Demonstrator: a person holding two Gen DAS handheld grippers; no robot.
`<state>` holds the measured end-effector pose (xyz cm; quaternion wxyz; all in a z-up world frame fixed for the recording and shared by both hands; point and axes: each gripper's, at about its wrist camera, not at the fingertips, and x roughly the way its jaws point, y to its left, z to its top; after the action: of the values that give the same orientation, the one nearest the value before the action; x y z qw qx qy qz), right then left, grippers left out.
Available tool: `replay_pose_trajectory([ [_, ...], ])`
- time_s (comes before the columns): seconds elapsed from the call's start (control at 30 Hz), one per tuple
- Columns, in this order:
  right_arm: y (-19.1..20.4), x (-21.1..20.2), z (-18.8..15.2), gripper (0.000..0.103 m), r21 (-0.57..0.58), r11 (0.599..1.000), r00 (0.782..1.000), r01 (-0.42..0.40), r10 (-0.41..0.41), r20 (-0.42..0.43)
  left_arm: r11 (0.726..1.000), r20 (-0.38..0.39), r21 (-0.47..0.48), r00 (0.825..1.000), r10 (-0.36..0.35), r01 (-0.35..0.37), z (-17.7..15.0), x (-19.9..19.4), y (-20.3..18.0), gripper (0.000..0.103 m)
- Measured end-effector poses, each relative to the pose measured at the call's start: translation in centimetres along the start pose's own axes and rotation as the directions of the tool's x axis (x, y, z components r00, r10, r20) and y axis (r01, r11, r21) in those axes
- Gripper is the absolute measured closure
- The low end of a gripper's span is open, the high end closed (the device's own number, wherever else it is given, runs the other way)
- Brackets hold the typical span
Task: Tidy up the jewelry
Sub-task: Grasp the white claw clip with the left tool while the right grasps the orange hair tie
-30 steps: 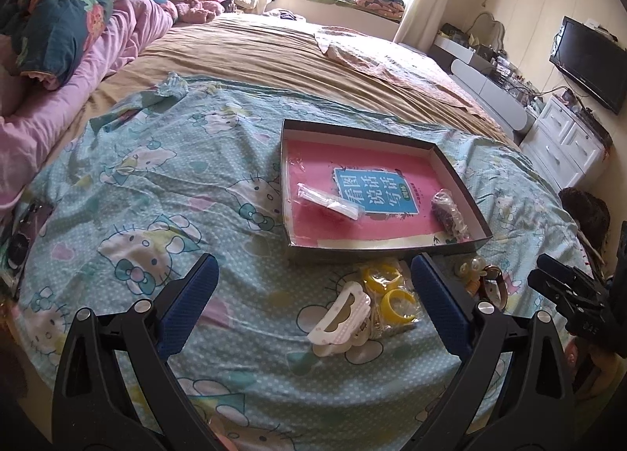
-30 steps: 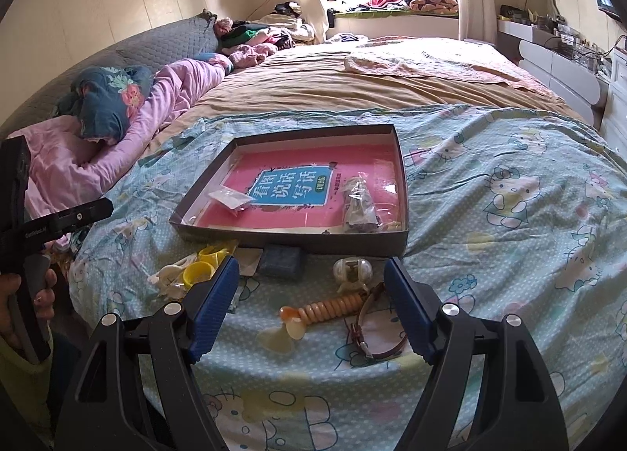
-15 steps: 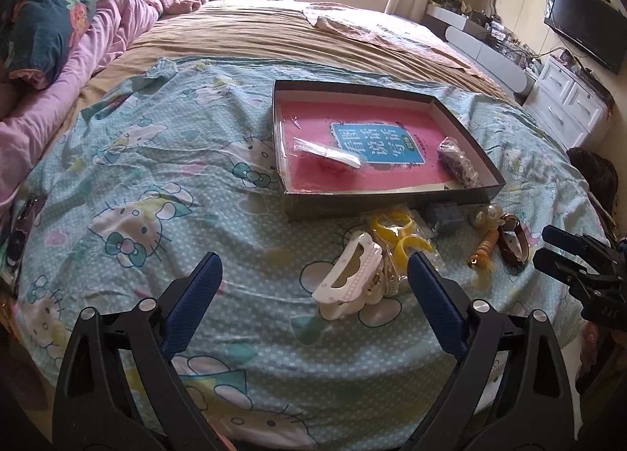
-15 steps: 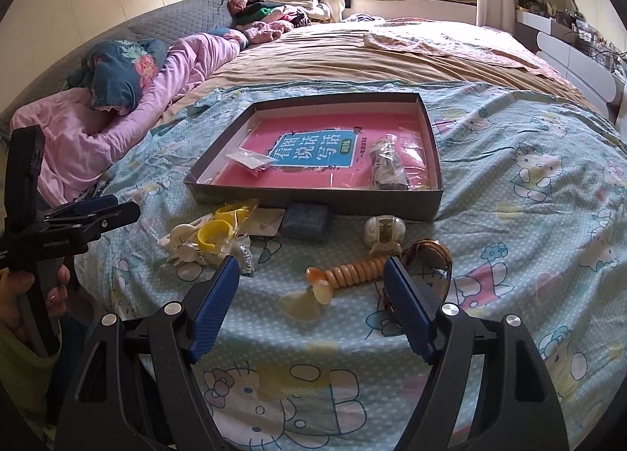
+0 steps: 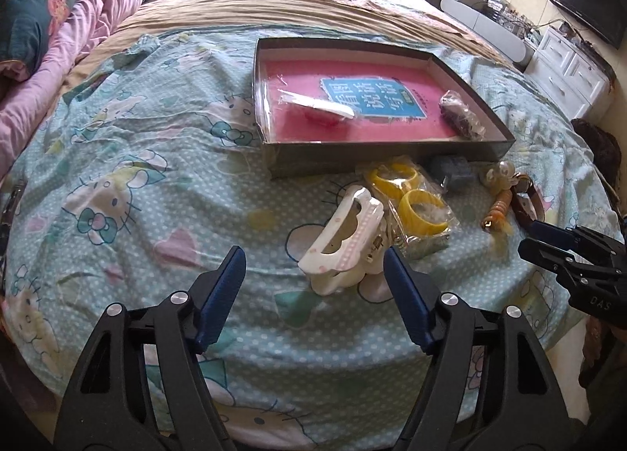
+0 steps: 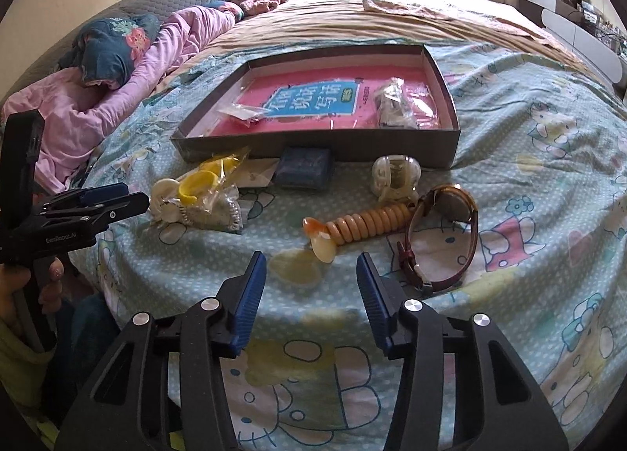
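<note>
On the blue cartoon-print bedspread (image 6: 529, 129), the loose jewelry lies in a scatter just near of the shallow cardboard tray (image 6: 313, 147), which already holds two small bagged pieces on its pink liner. The left gripper (image 5: 313, 266) hovers low with its blue pads spread wide and nothing between them, aimed at the white hair claw clip (image 5: 345, 239) lying directly ahead. That clip looks like hard, light plastic, stiff but springy and probably slick, so a pinch across its arched spine seems safer than one on the teeth. Just right of it, the yellow bangles in a crinkly clear bag (image 5: 411, 196) would likely slide inside the film. The right gripper (image 6: 311, 282) is likewise released and empty, poised just near of the amber beaded bracelet (image 6: 364, 225), whose loose beads should flex and sag when lifted, so a grip at mid-length seems best. Touching its far-right end lies the brown leather-strap watch (image 6: 446, 231), with a small pale clip (image 6: 395, 176) and a dark blue pouch (image 6: 305, 168) beyond, against the tray's near wall.
</note>
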<state>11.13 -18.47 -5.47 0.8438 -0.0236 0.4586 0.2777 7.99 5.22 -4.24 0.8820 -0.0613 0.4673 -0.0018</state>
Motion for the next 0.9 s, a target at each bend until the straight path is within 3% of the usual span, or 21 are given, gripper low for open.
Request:
replay_pose_trajectory([
  [0.37, -1.6, 2.6, 1.2, 0.057, 0.128, 0.991, 0.999, -0.038, 0.043, -0.033, 0.999, -0.015, -0.029, 1.000, -0.016, 0.016, 0.0, 1.3, 0.3, 0.041],
  [0.4, -1.6, 2.8, 1.4, 0.060, 0.131, 0.991, 0.999, -0.027, 0.030, -0.026, 0.999, -0.012, -0.031, 1.000, -0.017, 0.017, 0.0, 1.3, 0.4, 0.041],
  [0.47, -1.7, 2.9, 1.6, 0.091, 0.136, 0.990, 1.000, -0.025, 0.026, -0.010, 0.999, -0.010, -0.035, 1.000, -0.020, 0.020, 0.0, 1.3, 0.4, 0.041],
  [0.5, -1.6, 3.0, 1.6, 0.098, 0.131, 0.991, 0.999, -0.033, 0.034, -0.008, 0.999, -0.009, -0.037, 1.000, -0.022, 0.022, 0.1, 1.4, 0.4, 0.041],
  [0.57, -1.5, 2.9, 1.6, 0.103, 0.102, 0.994, 1.000, -0.028, 0.028, -0.005, 0.999, -0.010, -0.038, 1.000, -0.026, 0.025, 0.1, 1.4, 0.5, 0.041],
  [0.9, -0.1, 1.7, 1.9, 0.102, -0.030, 0.999, 0.999, -0.019, 0.021, 0.044, 0.995, -0.010, -0.055, 0.997, -0.083, 0.082, 0.6, 2.2, 0.7, 0.041],
])
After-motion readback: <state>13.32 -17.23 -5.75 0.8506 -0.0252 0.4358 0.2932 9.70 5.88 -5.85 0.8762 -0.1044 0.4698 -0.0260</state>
